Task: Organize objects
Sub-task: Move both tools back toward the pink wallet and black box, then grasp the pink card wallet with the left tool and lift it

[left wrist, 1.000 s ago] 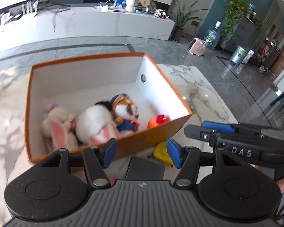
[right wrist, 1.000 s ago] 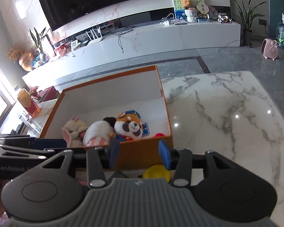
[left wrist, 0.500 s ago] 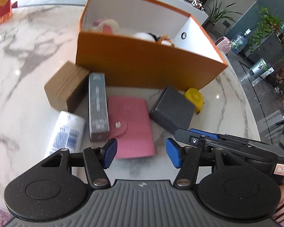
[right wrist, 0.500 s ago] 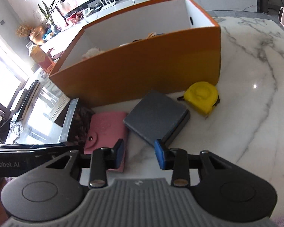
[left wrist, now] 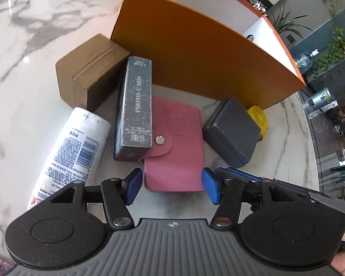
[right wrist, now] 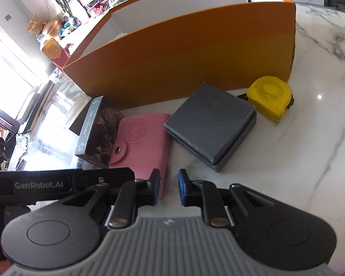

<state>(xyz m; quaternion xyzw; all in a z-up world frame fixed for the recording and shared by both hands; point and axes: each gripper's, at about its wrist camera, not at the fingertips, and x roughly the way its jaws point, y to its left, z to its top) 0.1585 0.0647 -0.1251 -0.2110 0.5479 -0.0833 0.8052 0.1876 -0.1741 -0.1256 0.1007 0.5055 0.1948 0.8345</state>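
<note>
Lying before one orange box [left wrist: 195,53] on the marble table [right wrist: 310,138] are six things — brown carton [left wrist: 87,69], white bottle [left wrist: 73,142], dark "PHOTO CARD" box [left wrist: 135,105], pink wallet [left wrist: 174,138], grey case [right wrist: 209,124], yellow tape measure [right wrist: 270,96]. Left gripper [left wrist: 171,187] and right gripper [right wrist: 169,187] hover spread, empty — "GenRobot.AI".

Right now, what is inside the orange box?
From these low angles the orange box shows only its white inner walls and a pale, fuzzy sliver above the front wall in the right wrist view. Its floor and contents are hidden.
</note>
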